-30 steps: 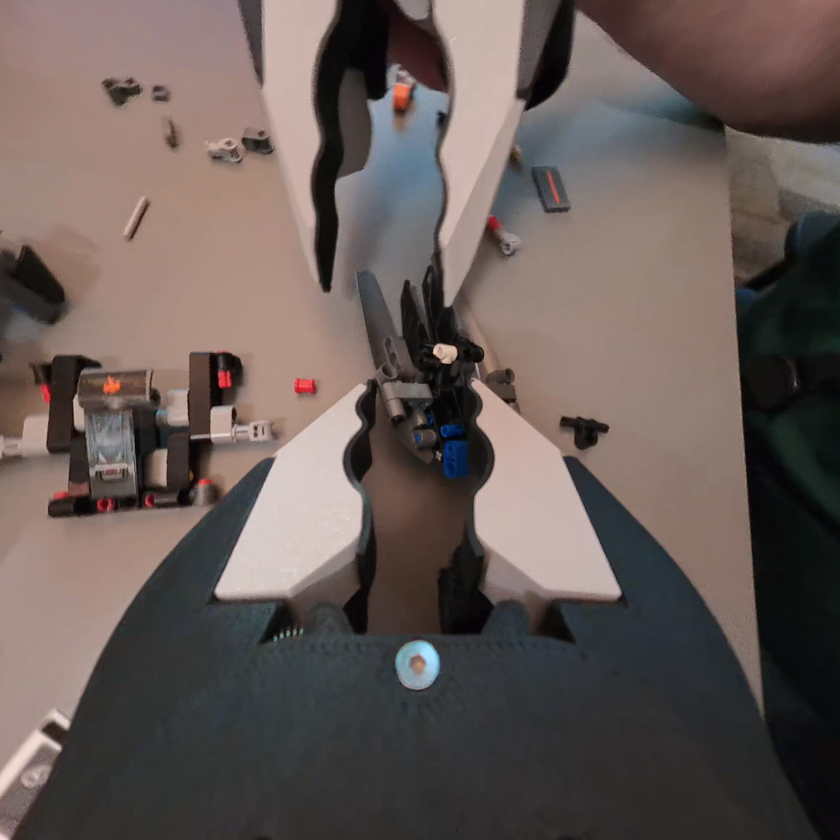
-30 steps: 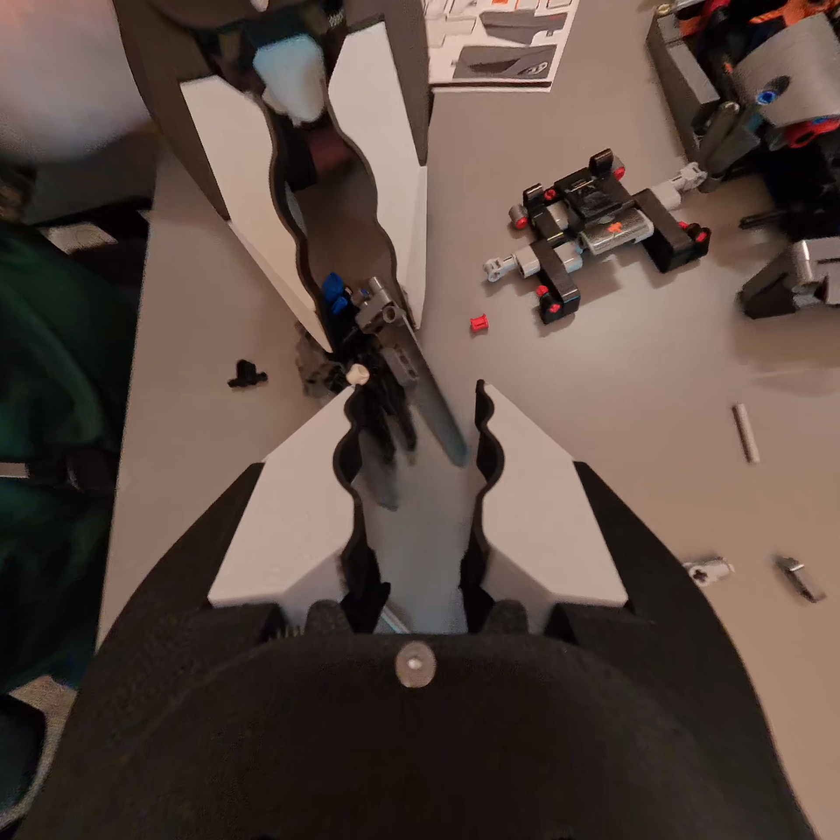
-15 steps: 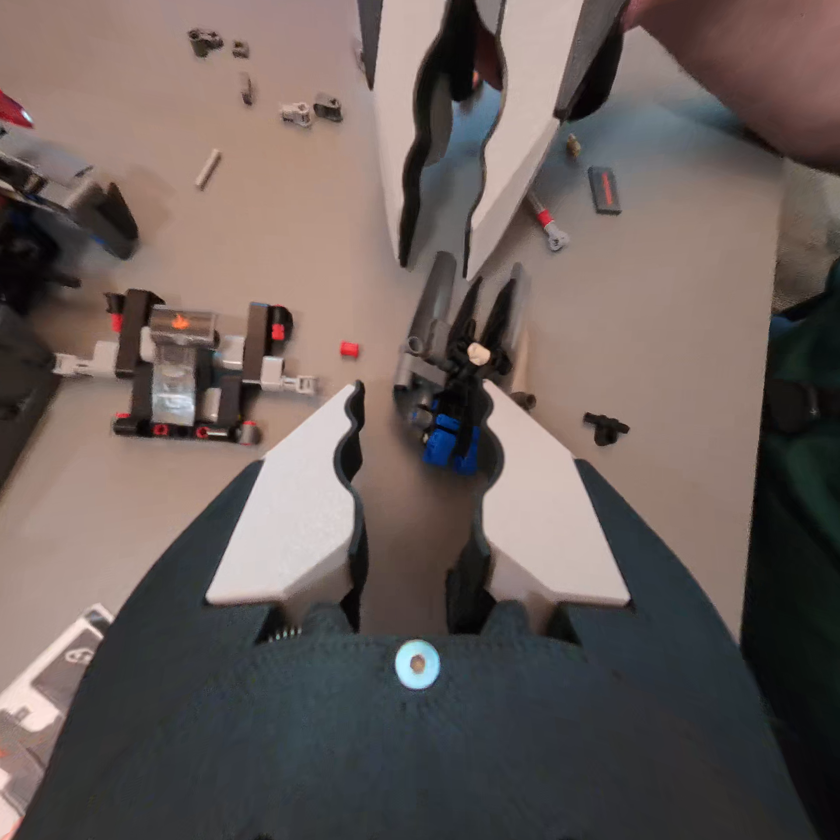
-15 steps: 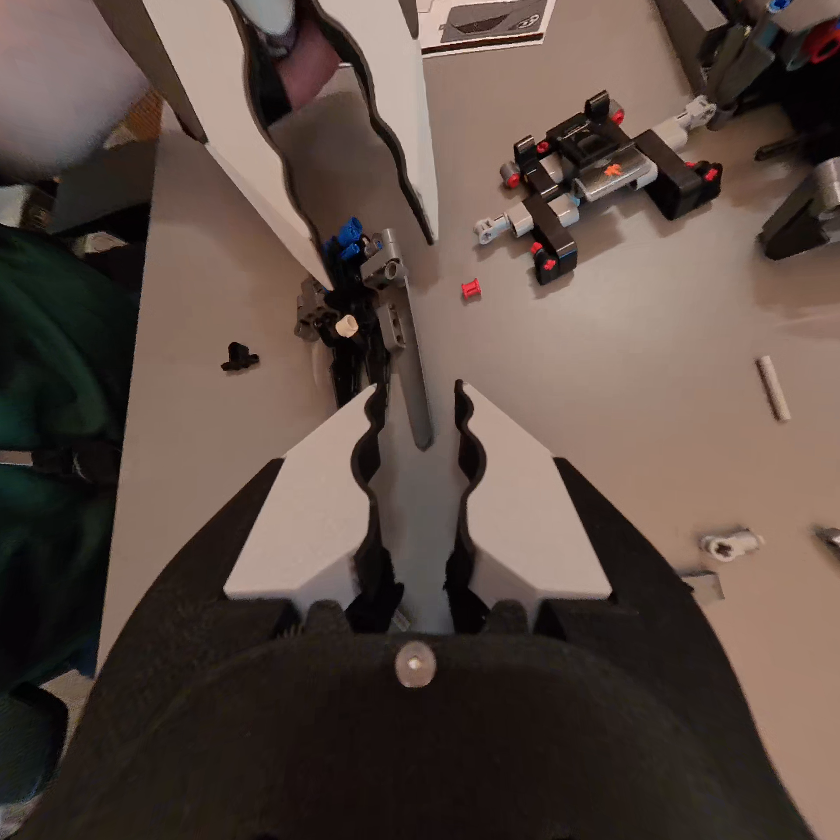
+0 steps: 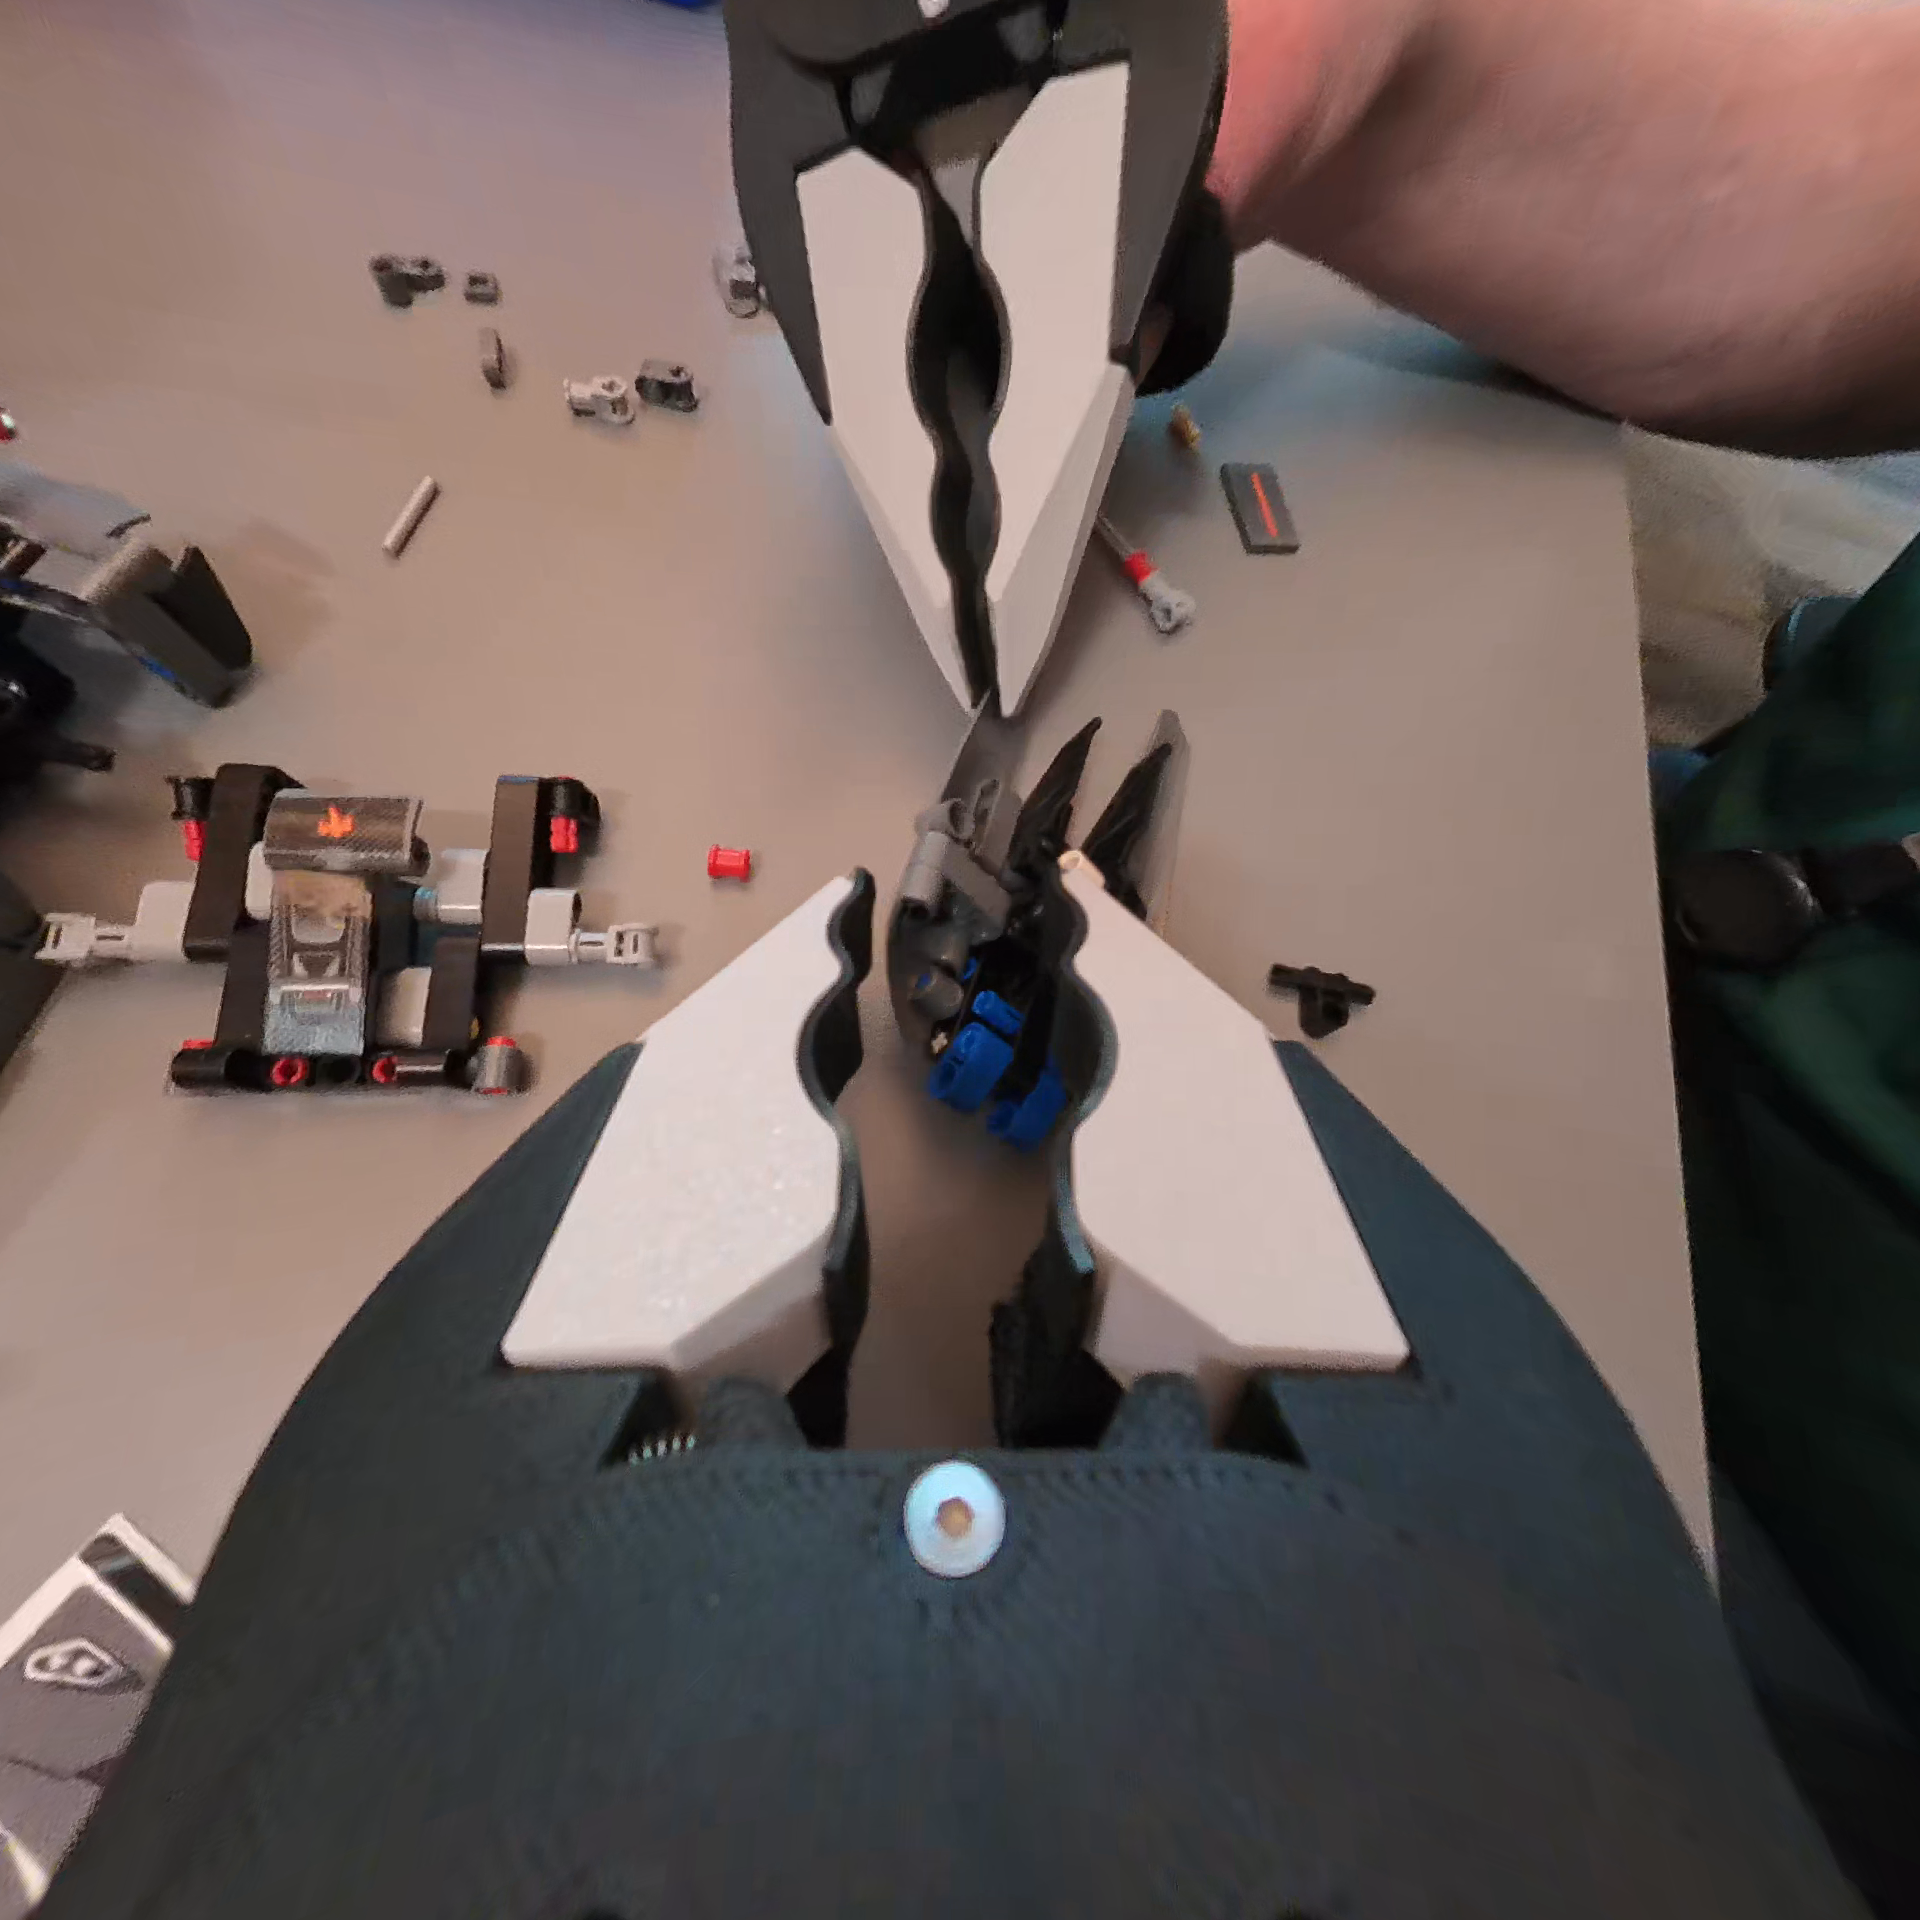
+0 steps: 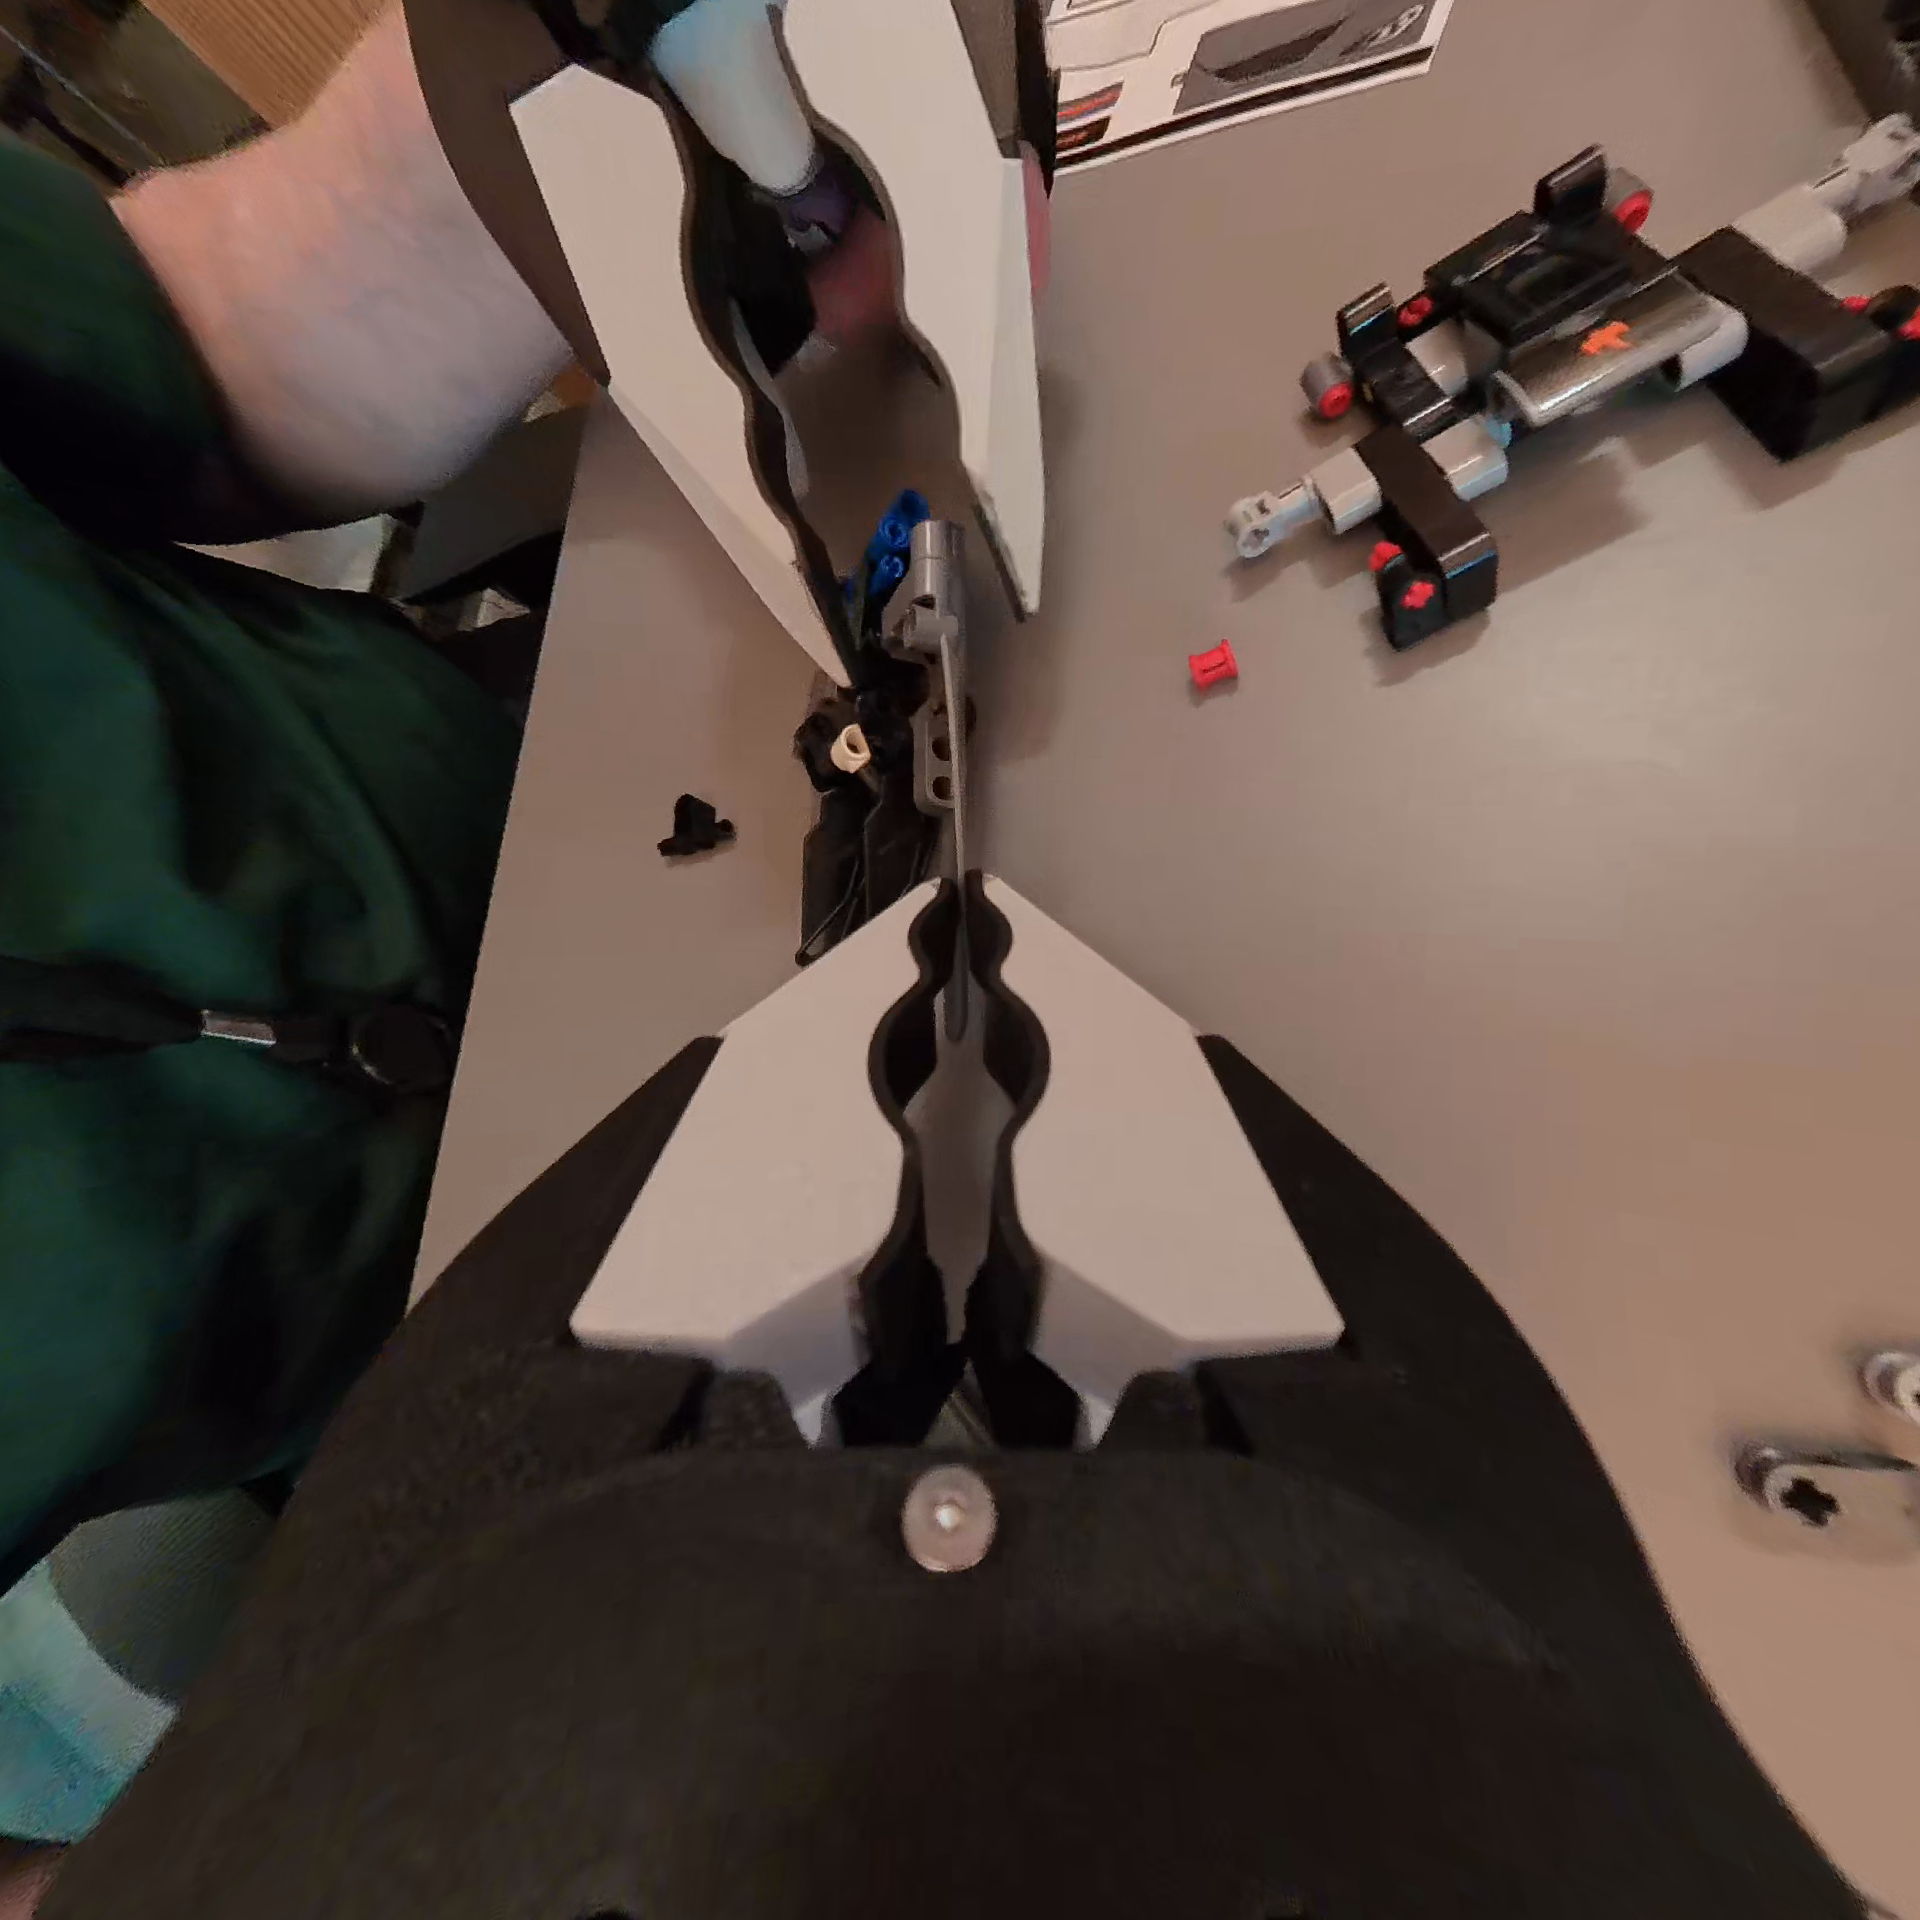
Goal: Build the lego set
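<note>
A small lego assembly (image 5: 977,1049) of black spikes, blue pins and a long grey blade lies on the grey table near its edge. My left gripper (image 5: 961,894) is open, its jaws closely straddling the blue-pin end with a slight gap on the left side. My right gripper (image 6: 961,883) is shut on the tip of the grey blade (image 6: 954,831). In the left wrist view the right gripper (image 5: 987,707) comes down from above onto the blade. In the right wrist view the left gripper (image 6: 930,639) stands over the assembly (image 6: 940,748).
A larger black and grey chassis build (image 5: 343,925) (image 6: 1558,343) lies to the side. A red bush (image 5: 729,862), a black pin (image 5: 1320,997), a dark tile (image 5: 1259,506) and several small loose parts (image 5: 623,395) are scattered around. An instruction booklet (image 6: 1236,52) lies farther off. The table edge (image 5: 1652,935) is close. The tips of one gripper are about 5 cm away from the tips of the other.
The left gripper opened, set the assembly on the table, then narrowed around its blue end. The right gripper moved in and shut on the grey blade's tip.
</note>
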`<state>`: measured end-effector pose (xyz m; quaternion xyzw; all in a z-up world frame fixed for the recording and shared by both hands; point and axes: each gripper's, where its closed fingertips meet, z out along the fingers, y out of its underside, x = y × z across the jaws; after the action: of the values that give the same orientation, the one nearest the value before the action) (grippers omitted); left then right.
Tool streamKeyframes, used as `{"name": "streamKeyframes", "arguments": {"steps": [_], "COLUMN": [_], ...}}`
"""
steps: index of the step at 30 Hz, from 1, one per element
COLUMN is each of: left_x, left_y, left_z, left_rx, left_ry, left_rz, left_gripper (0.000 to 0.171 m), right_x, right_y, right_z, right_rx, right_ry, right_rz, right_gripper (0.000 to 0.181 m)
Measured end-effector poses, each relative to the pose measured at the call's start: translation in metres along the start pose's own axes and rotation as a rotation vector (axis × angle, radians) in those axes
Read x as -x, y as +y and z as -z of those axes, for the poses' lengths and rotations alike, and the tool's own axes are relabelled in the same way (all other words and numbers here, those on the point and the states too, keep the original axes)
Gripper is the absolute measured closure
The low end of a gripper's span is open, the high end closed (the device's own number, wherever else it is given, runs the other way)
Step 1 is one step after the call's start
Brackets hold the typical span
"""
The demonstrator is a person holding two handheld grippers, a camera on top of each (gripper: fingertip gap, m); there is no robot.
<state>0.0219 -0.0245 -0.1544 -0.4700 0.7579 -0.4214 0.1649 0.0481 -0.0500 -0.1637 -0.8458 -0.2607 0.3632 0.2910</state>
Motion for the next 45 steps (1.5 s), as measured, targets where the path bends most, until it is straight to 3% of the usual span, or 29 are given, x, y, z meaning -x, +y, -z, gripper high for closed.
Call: {"name": "streamKeyframes", "arguments": {"steps": [6, 11, 18, 21, 24, 27, 31, 34, 38, 45], "left_x": [0.001, -0.011, -0.017, -0.014, -0.008, -0.001, 0.004, 0.003, -0.006, -0.004], "left_y": [0.01, 0.02, 0.01, 0.002, -0.017, -0.047, -0.088, -0.111, -0.132, -0.148], "left_z": [0.004, 0.002, 0.002, 0.003, 0.01, 0.024, 0.036, 0.042, 0.037, 0.035], "left_rx": [0.025, 0.051, -0.024, -0.082, -0.214, -0.427, -0.705, -0.872, -0.966, -1.052], "left_ry": [0.026, 0.134, 0.209, 0.21, 0.222, 0.234, 0.282, 0.327, 0.433, 0.469], "left_rz": [0.117, 0.192, 0.277, 0.322, 0.372, 0.411, 0.457, 0.462, 0.487, 0.5], "left_gripper": [0.126, 0.136, 0.155, 0.157, 0.157, 0.157, 0.157, 0.157, 0.157, 0.158], "right_x": [0.006, 0.006, 0.004, -0.003, -0.011, -0.003, 0.021, 0.031, 0.033, 0.044], "right_y": [-0.007, -0.014, -0.025, -0.038, -0.05, -0.059, -0.076, -0.092, -0.109, -0.128], "right_z": [0.005, 0.012, 0.022, 0.036, 0.064, 0.09, 0.101, 0.099, 0.105, 0.132], "right_rx": [-0.04, -0.078, -0.156, -0.236, -0.351, -0.449, -0.544, -0.568, -0.621, -0.744], "right_ry": [0.004, 0.011, 0.017, 0.063, 0.147, 0.154, 0.064, 0.081, 0.107, 0.052], "right_rz": [0.053, 0.074, 0.064, 0.043, 0.026, -0.008, -0.038, -0.019, 0.011, 0.008], "right_gripper": [0.181, 0.181, 0.181, 0.164, 0.156, 0.15, 0.139, 0.128, 0.127, 0.149]}}
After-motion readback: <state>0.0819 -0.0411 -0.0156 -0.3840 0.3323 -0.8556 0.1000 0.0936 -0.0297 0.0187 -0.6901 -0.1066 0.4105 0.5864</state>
